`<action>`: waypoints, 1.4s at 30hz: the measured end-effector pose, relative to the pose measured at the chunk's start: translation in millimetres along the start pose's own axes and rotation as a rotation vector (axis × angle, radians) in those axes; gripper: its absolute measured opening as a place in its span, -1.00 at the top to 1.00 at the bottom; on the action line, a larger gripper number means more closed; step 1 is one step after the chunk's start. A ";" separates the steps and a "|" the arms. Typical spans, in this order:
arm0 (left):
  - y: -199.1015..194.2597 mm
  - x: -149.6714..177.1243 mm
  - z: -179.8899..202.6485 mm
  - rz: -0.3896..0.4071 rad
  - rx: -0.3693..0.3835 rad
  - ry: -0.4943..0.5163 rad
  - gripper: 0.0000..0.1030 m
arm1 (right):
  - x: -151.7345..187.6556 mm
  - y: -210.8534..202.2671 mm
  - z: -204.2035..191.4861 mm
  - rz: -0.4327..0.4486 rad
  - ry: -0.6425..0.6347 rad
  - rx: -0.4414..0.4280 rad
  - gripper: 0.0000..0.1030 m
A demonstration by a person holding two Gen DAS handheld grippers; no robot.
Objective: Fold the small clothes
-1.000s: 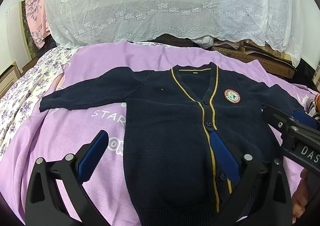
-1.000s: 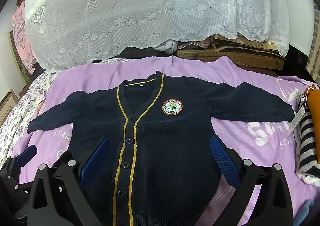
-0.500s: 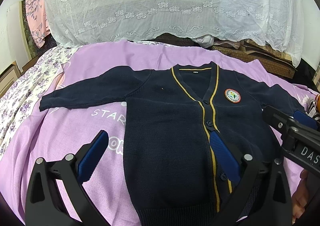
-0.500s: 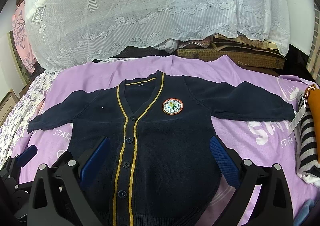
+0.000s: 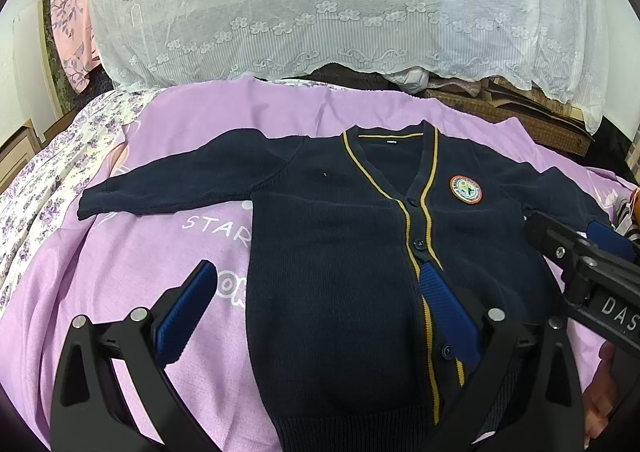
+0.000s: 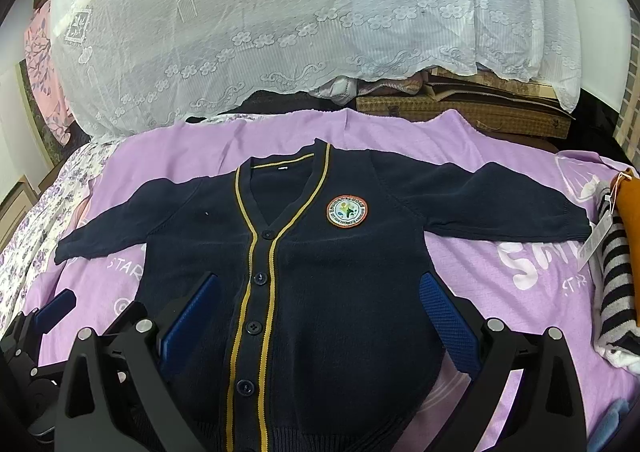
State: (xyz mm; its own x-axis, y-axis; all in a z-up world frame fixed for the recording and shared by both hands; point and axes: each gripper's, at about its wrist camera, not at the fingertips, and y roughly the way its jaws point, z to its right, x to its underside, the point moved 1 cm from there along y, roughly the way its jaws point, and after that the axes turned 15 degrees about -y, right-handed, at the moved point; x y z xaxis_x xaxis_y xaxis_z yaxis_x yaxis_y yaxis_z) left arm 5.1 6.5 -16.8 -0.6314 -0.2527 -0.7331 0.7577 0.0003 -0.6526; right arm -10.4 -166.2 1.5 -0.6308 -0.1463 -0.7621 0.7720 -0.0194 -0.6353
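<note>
— Cardigan (image 6: pixel 320 292), where is it lying now?

— It lies flat and face up on the purple sheet (image 6: pixel 500 292), buttoned, with both sleeves spread out to the sides. It is navy with yellow stripes along the front, and a round badge (image 6: pixel 347 212) sits on the chest.

— And your grippers?

— My left gripper (image 5: pixel 316 312) hangs above the lower part of the cardigan, jaws wide apart and holding nothing. My right gripper (image 6: pixel 318 322) is over the hem side also, jaws wide as well, nothing between the blue pads (image 6: pixel 448 324).

— Is anything beside it?

— A striped garment (image 6: pixel 616 292) lies at the right edge of the sheet, just beside the sleeve end. Behind the bed hangs a white lace cloth (image 6: pixel 300 24).
</note>
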 end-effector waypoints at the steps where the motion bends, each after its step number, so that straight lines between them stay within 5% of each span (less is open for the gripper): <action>1: 0.0 -0.3 0.2 0.000 0.000 0.000 -0.91 | 0.0 0.6 0.6 0.000 0.000 -0.002 -0.93; 42: 8.4 1.3 -5.2 -0.044 0.031 -0.055 -0.91 | 2.8 12.6 8.1 -0.031 0.030 -0.017 -0.93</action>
State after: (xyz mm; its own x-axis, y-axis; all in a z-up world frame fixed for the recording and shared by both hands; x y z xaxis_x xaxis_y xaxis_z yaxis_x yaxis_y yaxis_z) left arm 9.8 11.2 -24.2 -0.6550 -0.3047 -0.6914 0.7344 -0.0417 -0.6774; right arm -1.8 -174.9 -7.6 -0.6566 -0.1157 -0.7453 0.7508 -0.0065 -0.6605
